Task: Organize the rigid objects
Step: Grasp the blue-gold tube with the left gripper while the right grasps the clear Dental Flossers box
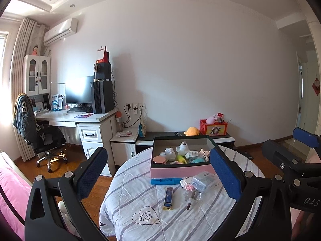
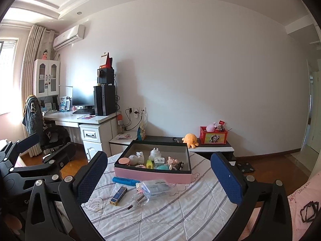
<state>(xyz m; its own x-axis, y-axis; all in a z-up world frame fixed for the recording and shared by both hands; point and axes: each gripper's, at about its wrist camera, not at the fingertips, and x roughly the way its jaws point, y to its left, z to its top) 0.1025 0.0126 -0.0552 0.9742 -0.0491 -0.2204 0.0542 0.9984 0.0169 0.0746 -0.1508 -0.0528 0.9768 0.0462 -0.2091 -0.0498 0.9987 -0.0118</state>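
A pink box with a dark rim sits on the round table's striped cloth; it holds several small items. In front of it lie a blue marker, a dark blue and gold lipstick tube, a clear plastic case and a small clear vial. My left gripper is open and empty, above the table's near side. My right gripper is open and empty too. The right wrist view shows the same box, marker, lipstick and vial.
A white desk with a monitor, computer tower and office chair stands at the left. A low cabinet behind the table carries an orange plush and a red box. Pink bedding lies at the near left.
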